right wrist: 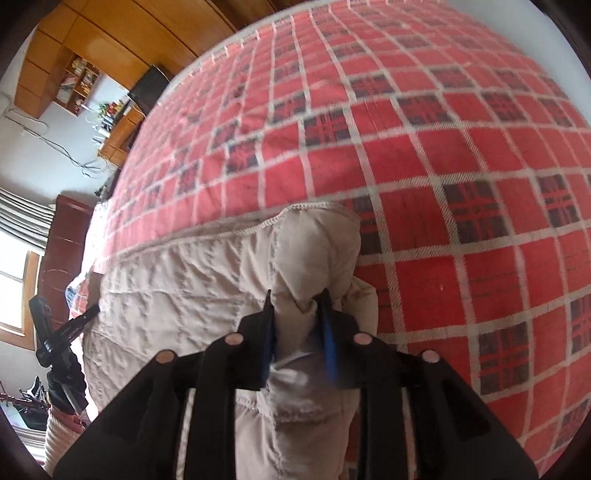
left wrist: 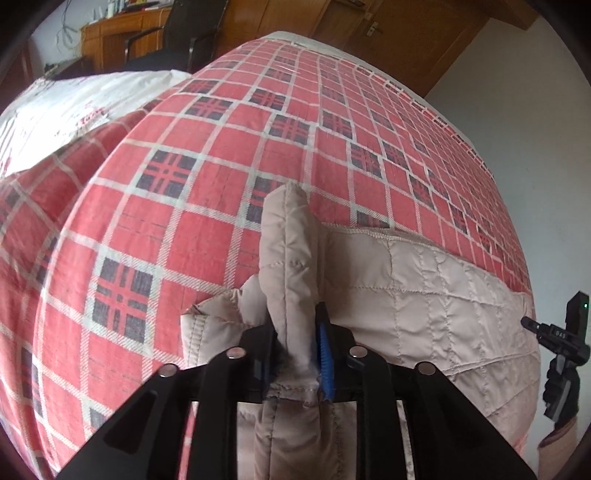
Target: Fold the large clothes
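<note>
A beige quilted jacket [left wrist: 424, 295] lies across the near part of a bed with a red plaid sheet [left wrist: 229, 155]. My left gripper [left wrist: 295, 332] is shut on a bunched fold at the jacket's left end. In the right wrist view the same jacket [right wrist: 177, 280] spreads to the left, and my right gripper [right wrist: 297, 306] is shut on a puffed corner at its right end. Each gripper shows at the edge of the other's view: the right gripper [left wrist: 565, 343] at the far right, the left gripper [right wrist: 62, 332] at the far left.
A white patterned quilt [left wrist: 74, 99] is piled at the bed's far left. Behind the bed stand a black chair [left wrist: 184, 37], a wooden desk [left wrist: 118, 40] and wooden wardrobe doors [left wrist: 369, 26]. A shelf unit [right wrist: 74, 85] and a window [right wrist: 14, 273] lie to the left.
</note>
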`<action>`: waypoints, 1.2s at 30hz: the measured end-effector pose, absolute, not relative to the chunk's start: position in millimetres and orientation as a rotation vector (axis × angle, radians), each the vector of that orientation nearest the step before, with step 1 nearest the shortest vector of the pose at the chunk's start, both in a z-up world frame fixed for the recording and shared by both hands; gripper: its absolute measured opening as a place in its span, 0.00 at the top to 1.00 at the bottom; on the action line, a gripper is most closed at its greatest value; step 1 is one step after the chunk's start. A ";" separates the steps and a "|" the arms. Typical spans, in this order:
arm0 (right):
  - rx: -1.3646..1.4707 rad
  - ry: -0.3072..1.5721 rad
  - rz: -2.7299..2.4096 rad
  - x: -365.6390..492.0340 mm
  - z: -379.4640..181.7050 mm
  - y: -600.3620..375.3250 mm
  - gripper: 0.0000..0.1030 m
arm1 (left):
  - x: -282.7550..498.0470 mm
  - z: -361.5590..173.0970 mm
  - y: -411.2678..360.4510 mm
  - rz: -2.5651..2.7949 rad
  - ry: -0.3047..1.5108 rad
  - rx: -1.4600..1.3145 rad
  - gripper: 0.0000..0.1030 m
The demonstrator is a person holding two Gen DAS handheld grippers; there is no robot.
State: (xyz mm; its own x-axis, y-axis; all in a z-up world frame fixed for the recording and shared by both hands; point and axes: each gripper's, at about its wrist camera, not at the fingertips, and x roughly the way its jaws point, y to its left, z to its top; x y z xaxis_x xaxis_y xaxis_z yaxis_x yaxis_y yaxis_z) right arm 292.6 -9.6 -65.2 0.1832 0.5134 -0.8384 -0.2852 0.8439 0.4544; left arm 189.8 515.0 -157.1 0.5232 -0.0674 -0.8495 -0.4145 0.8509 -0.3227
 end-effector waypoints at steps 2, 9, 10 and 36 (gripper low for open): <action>0.215 1.216 0.575 283.0 -46.1 -19.3 0.55 | 181.7 -146.9 518.2 0.206 1.003 -0.568 0.71; 0.179 1.223 0.641 223.2 -26.8 -50.2 0.49 | 117.2 -121.2 506.1 0.118 0.961 -0.629 0.57; 0.172 1.228 0.651 212.4 -27.7 -53.8 0.49 | 105.6 -120.0 500.9 0.110 0.962 -0.625 0.56; 0.187 1.366 0.658 131.6 -78.2 -75.2 0.91 | 35.5 -161.7 466.3 0.144 1.033 -0.604 0.93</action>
State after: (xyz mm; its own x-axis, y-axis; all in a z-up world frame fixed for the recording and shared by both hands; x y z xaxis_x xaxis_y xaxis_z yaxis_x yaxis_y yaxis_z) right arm 131.6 -75.2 -78.2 0.0571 0.5348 -0.8430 -0.3258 0.8082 0.4906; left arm 35.5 466.3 -161.7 0.5189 -0.1647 -0.8388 -0.3875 0.8293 -0.4025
